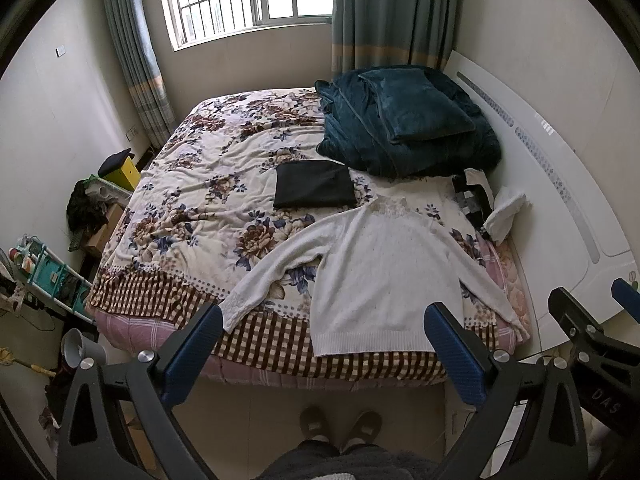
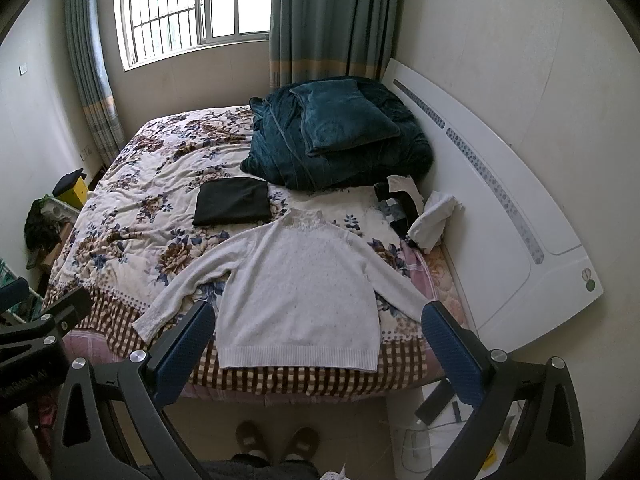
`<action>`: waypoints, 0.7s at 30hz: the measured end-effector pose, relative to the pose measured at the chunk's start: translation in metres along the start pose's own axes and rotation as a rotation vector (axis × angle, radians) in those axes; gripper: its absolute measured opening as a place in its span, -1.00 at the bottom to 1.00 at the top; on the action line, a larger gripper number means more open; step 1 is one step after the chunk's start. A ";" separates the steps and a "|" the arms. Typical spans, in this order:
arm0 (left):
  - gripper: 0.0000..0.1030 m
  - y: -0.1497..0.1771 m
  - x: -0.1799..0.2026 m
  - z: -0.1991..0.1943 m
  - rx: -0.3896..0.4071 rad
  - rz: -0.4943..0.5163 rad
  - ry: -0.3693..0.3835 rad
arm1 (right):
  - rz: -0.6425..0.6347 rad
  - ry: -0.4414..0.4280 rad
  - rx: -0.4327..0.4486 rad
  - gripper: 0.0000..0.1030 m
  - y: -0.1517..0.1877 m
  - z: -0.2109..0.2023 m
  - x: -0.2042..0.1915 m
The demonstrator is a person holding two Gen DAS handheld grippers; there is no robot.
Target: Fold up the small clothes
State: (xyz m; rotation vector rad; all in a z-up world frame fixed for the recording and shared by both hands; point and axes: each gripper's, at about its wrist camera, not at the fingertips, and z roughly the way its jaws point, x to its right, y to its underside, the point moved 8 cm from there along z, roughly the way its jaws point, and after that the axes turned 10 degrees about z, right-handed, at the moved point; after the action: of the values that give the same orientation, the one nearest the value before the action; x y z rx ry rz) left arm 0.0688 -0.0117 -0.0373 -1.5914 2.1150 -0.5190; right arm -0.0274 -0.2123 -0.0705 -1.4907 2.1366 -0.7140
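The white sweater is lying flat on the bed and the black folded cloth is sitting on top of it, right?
Not quite. The white sweater does lie flat on the bed, but the black folded cloth sits beside it, past its collar, on the flowered blanket. The right wrist view shows this.

One white sweater (image 1: pixel 380 272), one folded black garment (image 1: pixel 314 189), one teal pillow (image 1: pixel 420 106), two slippers (image 1: pixel 340 426).

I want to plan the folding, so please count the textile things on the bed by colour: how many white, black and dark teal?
White: 2, the sweater laid flat and a crumpled white cloth
Black: 1, a folded black garment
Dark teal: 2, the blanket heap and the pillow on it
Total: 5
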 end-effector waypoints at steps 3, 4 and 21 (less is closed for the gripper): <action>1.00 0.003 0.001 0.000 0.001 0.001 0.002 | 0.001 0.002 -0.003 1.00 -0.002 0.000 -0.002; 1.00 0.000 0.000 0.001 0.000 0.002 0.002 | 0.001 0.002 -0.001 1.00 0.001 0.000 0.000; 1.00 -0.036 0.042 0.174 -0.076 0.114 -0.038 | 0.262 0.179 -0.138 1.00 0.027 0.164 0.082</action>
State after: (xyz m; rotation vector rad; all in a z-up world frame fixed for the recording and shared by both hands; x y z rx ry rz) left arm 0.1834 -0.0676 -0.1679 -1.4979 2.2056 -0.3720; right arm 0.0280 -0.3085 -0.2190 -1.2175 2.5023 -0.6357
